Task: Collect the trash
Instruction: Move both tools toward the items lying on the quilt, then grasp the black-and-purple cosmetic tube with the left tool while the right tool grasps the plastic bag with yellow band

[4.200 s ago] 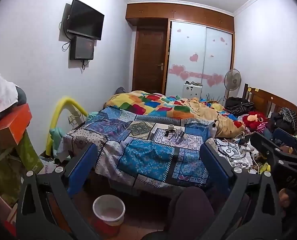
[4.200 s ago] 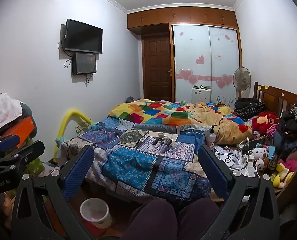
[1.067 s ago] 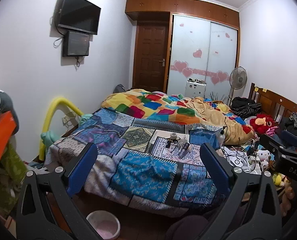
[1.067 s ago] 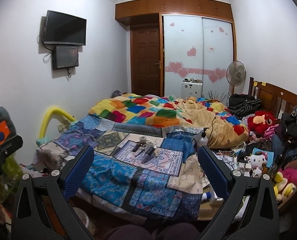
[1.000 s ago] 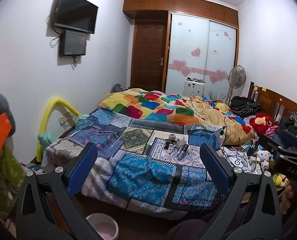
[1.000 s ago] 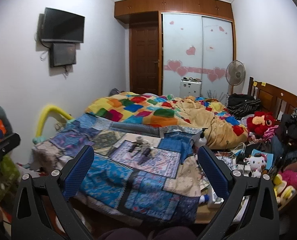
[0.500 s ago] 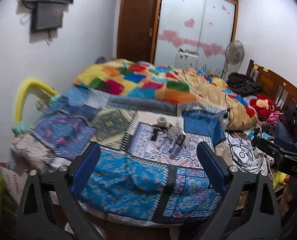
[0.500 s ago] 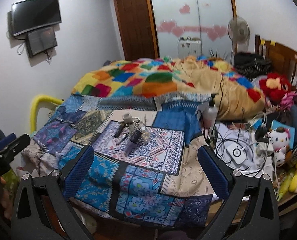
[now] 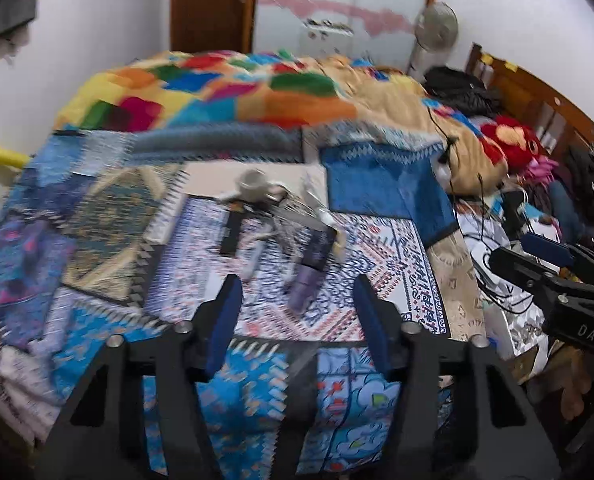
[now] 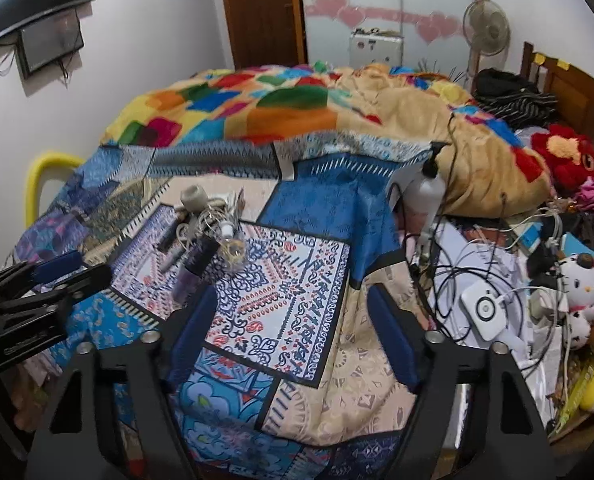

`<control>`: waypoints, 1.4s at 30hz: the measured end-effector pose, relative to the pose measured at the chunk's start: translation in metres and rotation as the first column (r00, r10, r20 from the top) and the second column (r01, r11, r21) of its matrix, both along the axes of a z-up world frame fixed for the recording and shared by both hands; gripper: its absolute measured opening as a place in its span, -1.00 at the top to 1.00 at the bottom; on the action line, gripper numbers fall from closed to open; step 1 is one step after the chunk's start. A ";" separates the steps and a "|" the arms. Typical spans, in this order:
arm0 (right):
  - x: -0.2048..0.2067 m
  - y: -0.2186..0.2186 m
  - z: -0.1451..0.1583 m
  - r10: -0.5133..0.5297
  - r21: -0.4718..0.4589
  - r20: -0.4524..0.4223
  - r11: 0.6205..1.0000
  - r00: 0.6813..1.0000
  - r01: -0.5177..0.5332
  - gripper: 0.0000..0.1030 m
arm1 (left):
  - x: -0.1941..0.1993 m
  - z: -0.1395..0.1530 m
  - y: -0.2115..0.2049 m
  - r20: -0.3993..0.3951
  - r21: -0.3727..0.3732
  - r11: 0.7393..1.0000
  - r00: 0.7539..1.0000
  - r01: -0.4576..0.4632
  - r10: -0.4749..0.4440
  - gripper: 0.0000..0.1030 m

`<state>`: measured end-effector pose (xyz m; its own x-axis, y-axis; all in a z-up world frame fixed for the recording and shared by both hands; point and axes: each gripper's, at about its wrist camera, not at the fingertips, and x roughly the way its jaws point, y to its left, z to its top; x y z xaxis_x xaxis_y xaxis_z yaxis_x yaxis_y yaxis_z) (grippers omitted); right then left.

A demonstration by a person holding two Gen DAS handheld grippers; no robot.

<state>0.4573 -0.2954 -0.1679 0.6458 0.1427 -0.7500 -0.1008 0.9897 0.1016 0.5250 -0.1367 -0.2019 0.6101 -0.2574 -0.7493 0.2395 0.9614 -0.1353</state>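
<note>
A small heap of trash lies on the patterned bedspread [image 9: 97, 240]: a purple tube [image 9: 307, 284], a dark flat stick [image 9: 231, 232], a clear plastic bottle [image 10: 233, 246], a tape roll [image 10: 193, 197] and tangled white cord [image 10: 211, 216]. My left gripper [image 9: 295, 300] hovers just short of the purple tube, jaws closing with nothing between them. My right gripper [image 10: 293, 312] hangs over bare bedspread to the right of the heap, jaws also closing on nothing. Each gripper shows at the other view's edge.
A colourful quilt [image 10: 257, 108] is bunched at the far side of the bed. To the right lie cables [image 10: 477, 264], a white pump bottle [image 10: 427, 194], a white device [image 10: 485, 308], plush toys [image 10: 565, 152] and a wooden headboard [image 10: 577, 84]. A fan [image 10: 485, 28] stands by the wardrobe.
Both grippers have swung forward and down toward the bed, so the heap looks much bigger. Both pairs of jaws have narrowed. The bin on the floor has dropped out of view.
</note>
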 end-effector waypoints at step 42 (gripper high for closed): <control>0.106 0.066 -0.089 0.265 0.045 -0.174 0.964 0.949 -0.261 0.17 | 0.029 -0.041 0.023 -0.056 -0.117 0.993 0.998 -0.027 0.020 0.51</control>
<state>0.5630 -0.2298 -0.2568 0.4405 0.3064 -0.8439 -0.3353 0.9281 0.1620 0.5538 -0.1133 -0.2426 0.5757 -0.3322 -0.7471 0.2061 0.9432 -0.2605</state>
